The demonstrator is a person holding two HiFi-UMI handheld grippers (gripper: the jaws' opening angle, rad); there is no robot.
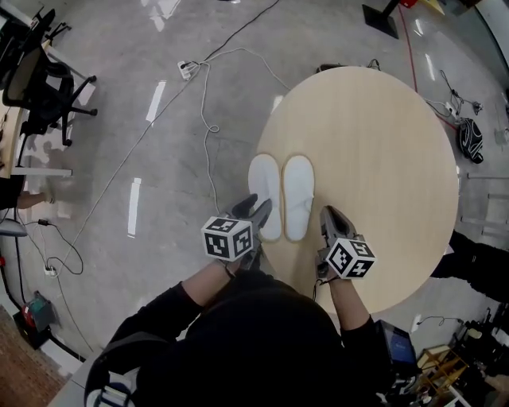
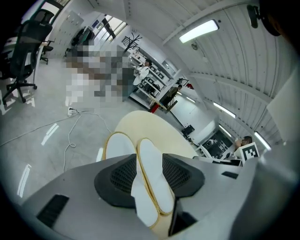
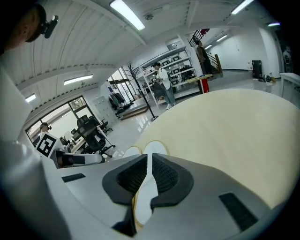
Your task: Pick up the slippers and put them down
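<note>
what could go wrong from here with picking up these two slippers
The left slipper lies right at the table rim, so a nudge from the left gripper might tip it off. The right gripper has its fingers shut beside the right slipper; unopened, it would likely shove rather than grasp. The slippers sit side by side, so the open left fingers may catch both.

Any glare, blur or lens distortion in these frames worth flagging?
Head view: sharp, with bright streaks of glare on the floor. Left gripper view: strong fisheye bend, dark corners, slippers clear. Right gripper view: same bend; lamp blown out overhead, table evenly lit.
</note>
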